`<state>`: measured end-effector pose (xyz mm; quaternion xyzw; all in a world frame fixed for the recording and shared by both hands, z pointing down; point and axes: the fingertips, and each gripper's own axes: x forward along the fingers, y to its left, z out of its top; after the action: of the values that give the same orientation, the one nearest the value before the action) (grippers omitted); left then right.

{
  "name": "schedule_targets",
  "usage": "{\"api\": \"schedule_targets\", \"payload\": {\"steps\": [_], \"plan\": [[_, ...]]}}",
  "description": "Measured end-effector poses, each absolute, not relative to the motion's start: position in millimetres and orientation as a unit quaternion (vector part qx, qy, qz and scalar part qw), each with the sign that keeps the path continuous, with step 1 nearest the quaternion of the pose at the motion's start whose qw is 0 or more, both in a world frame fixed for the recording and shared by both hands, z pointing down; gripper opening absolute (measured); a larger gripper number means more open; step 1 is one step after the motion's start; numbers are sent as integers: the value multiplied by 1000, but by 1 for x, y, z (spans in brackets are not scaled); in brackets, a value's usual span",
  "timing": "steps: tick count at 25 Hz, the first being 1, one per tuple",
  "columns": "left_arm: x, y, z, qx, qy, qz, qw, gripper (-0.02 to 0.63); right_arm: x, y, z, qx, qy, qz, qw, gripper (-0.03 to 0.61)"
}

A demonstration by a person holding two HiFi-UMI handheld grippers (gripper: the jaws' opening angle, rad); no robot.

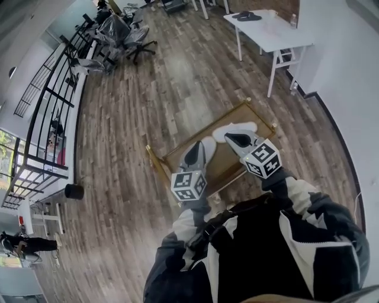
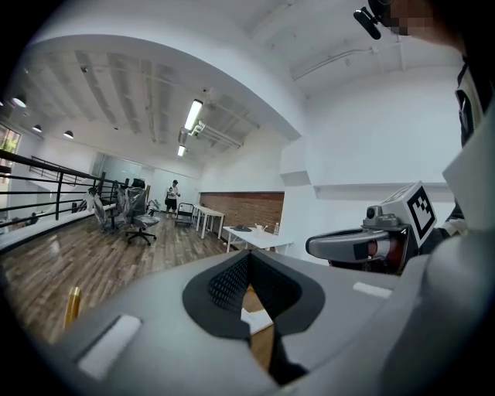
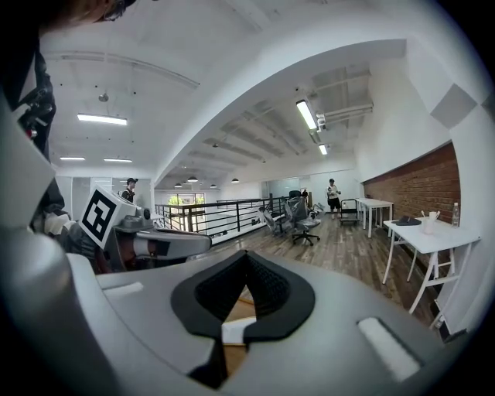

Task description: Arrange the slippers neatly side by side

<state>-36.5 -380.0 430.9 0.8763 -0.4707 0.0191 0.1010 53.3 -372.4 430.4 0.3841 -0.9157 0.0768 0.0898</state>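
Two grey slippers with black lining are held up side by side over a low gold-framed table (image 1: pixel 177 155). My left gripper (image 1: pixel 195 167) is shut on the left slipper (image 1: pixel 197 155), which fills the left gripper view (image 2: pixel 147 340) and hides the jaws. My right gripper (image 1: pixel 249 148) is shut on the right slipper (image 1: pixel 238 138), which likewise fills the right gripper view (image 3: pixel 363 309). Each gripper view shows the other gripper with its slipper beside it: the right one (image 2: pixel 360 246), the left one (image 3: pixel 155 244). Both slippers point away from me, toes forward.
A white table (image 1: pixel 278 36) stands at the far right with a dark pair of slippers (image 1: pixel 247 16) on it. Wrapped office chairs (image 1: pixel 118 32) and a black railing (image 1: pixel 53 97) line the left. Wooden floor (image 1: pixel 177 83) lies between. A person (image 2: pixel 173 195) stands far off.
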Motion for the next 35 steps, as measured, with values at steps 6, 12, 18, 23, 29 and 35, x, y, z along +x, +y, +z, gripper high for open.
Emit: {"api": "schedule_targets", "payload": {"steps": [6,12,18,23,29,35], "plan": [[-51,-390,442,857,-503,20,116,11,32,-395,438,338,-932,83,97,5],[-59,-406,435,808,-579,11,112,11,23,-424,438,255,-959,77,102,5],[-57,-423,418,758,-647,2,84,11,33,-458,434,201,-972,21,117,5],[-49,-429,427,735,-672,4,90,11,39,-470,438,174,-978,16,116,5],[-49,-439,431,746,-658,-4,103,11,38,-479,443,182,-975,27,120,5],[-56,-450,435,766,-634,5,111,11,32,-484,443,207,-970,44,123,5]]}}
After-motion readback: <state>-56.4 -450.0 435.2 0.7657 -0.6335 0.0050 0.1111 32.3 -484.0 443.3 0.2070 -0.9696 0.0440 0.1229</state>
